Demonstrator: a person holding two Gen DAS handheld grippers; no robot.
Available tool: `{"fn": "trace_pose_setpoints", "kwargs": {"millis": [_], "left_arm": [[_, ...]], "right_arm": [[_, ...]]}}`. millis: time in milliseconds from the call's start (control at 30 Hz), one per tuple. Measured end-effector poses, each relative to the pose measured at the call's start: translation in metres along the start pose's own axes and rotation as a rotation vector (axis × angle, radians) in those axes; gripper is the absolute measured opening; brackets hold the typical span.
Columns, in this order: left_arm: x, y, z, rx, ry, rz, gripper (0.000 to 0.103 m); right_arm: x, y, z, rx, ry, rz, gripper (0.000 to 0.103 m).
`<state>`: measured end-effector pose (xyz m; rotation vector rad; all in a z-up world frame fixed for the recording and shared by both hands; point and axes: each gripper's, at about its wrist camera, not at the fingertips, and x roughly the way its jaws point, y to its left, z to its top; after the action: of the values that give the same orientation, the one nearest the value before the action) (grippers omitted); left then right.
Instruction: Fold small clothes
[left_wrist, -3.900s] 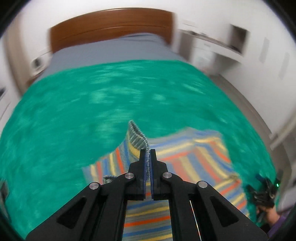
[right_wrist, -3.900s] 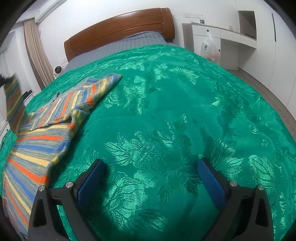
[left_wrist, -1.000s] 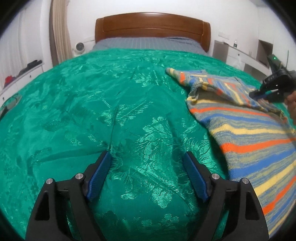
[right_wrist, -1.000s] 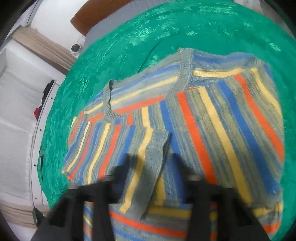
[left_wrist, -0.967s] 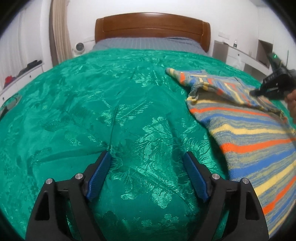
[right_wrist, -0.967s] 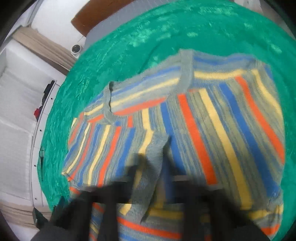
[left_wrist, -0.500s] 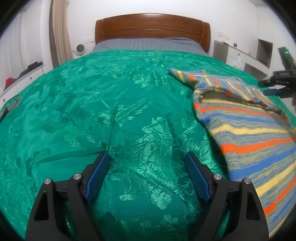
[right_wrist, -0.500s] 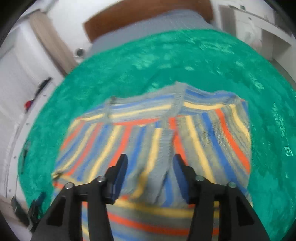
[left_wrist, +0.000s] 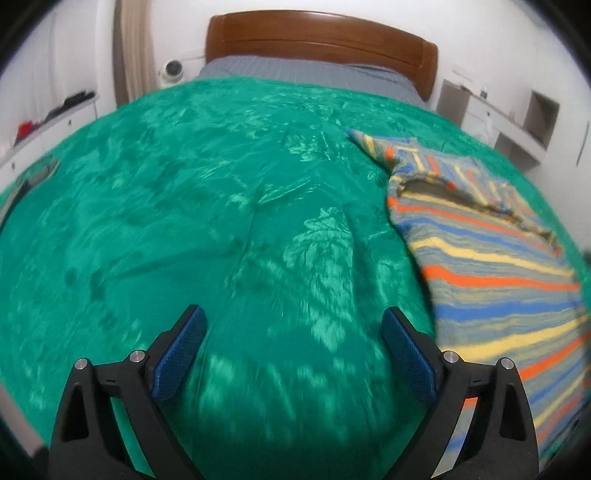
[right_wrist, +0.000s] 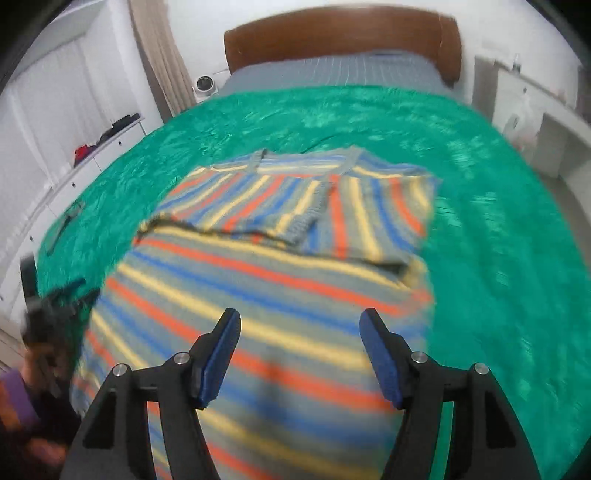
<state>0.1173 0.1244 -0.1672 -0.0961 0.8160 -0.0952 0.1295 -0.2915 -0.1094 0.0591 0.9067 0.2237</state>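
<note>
A small striped knit sweater (right_wrist: 280, 258) in grey, blue, orange and yellow lies flat on the green bedspread (right_wrist: 498, 240), with both sleeves folded in over its upper part. My right gripper (right_wrist: 300, 332) is open and empty, hovering above the sweater's lower half. In the left wrist view the sweater (left_wrist: 491, 258) lies at the right. My left gripper (left_wrist: 293, 332) is open and empty over bare bedspread (left_wrist: 184, 221), to the left of the sweater. The left gripper also shows blurred at the left edge of the right wrist view (right_wrist: 55, 310).
The wooden headboard (left_wrist: 317, 40) and grey sheet (left_wrist: 306, 75) are at the far end. White cabinets (right_wrist: 74, 155) run along the left side. A white desk unit (left_wrist: 509, 114) stands at the right. A small white fan (left_wrist: 173, 69) sits by the curtain.
My right gripper has let go of the sleeve, opened and pulled back toward the sweater's hem. The sleeve now lies folded on the sweater. My left gripper stays open and has shifted slightly.
</note>
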Motion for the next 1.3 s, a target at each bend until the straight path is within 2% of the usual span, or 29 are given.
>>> {"fn": "trace_pose_setpoints", "kwargs": {"millis": [133, 233, 300, 400, 467, 567, 600, 667, 700, 733, 767, 800, 833, 933, 1100, 1167, 1300], "left_arm": [[-0.026, -0.001, -0.018, -0.064, 0.063, -0.111, 0.097], [-0.034, -0.02, -0.038, -0.018, 0.15, -0.169, 0.096], [-0.034, -0.04, -0.054, 0.032, 0.234, -0.206, 0.094], [-0.033, -0.063, -0.072, 0.083, 0.322, -0.183, 0.09], [-0.035, -0.071, -0.078, 0.105, 0.337, -0.173, 0.085], [-0.036, -0.079, -0.083, 0.117, 0.372, -0.168, 0.074], [-0.036, -0.081, -0.085, 0.122, 0.39, -0.165, 0.066], [-0.038, -0.084, -0.087, 0.138, 0.419, -0.156, 0.048], [-0.04, -0.086, -0.089, 0.149, 0.435, -0.15, 0.028], [-0.04, -0.086, -0.089, 0.155, 0.444, -0.144, 0.005], [-0.042, -0.085, -0.09, 0.152, 0.455, -0.147, 0.005], [-0.047, -0.084, -0.089, 0.137, 0.447, -0.155, 0.004], [-0.05, -0.081, -0.087, 0.126, 0.443, -0.163, 0.004], [-0.07, -0.075, -0.076, 0.076, 0.406, -0.22, 0.003], [-0.094, -0.056, -0.032, -0.049, 0.316, -0.369, 0.003], [-0.091, -0.05, -0.008, -0.079, 0.277, -0.405, 0.003], [-0.053, -0.048, 0.06, -0.123, 0.206, -0.406, 0.003]], "right_arm": [[-0.039, -0.015, -0.039, -0.033, 0.007, -0.057, 0.067], [-0.062, -0.028, -0.069, -0.018, 0.049, -0.051, 0.069], [-0.072, -0.031, -0.096, 0.016, 0.106, -0.013, 0.07], [-0.071, -0.03, -0.131, 0.076, 0.195, 0.035, 0.07], [-0.065, -0.028, -0.153, 0.129, 0.253, 0.066, 0.07], [-0.056, -0.022, -0.167, 0.156, 0.274, 0.101, 0.07], [-0.053, -0.019, -0.17, 0.16, 0.288, 0.111, 0.07], [-0.044, -0.014, -0.169, 0.165, 0.322, 0.149, 0.061], [-0.039, -0.012, -0.169, 0.165, 0.346, 0.165, 0.049], [-0.034, -0.01, -0.17, 0.166, 0.381, 0.172, 0.026], [-0.03, -0.009, -0.173, 0.169, 0.416, 0.169, 0.013], [-0.031, -0.01, -0.175, 0.168, 0.426, 0.158, 0.004], [-0.033, -0.01, -0.176, 0.172, 0.425, 0.161, 0.004], [-0.048, -0.017, -0.172, 0.242, 0.378, 0.208, 0.004], [-0.086, -0.028, -0.139, 0.345, 0.172, 0.333, 0.004], [-0.093, -0.035, -0.118, 0.346, 0.093, 0.342, 0.004], [-0.082, -0.053, -0.054, 0.302, -0.045, 0.297, 0.004]]}}
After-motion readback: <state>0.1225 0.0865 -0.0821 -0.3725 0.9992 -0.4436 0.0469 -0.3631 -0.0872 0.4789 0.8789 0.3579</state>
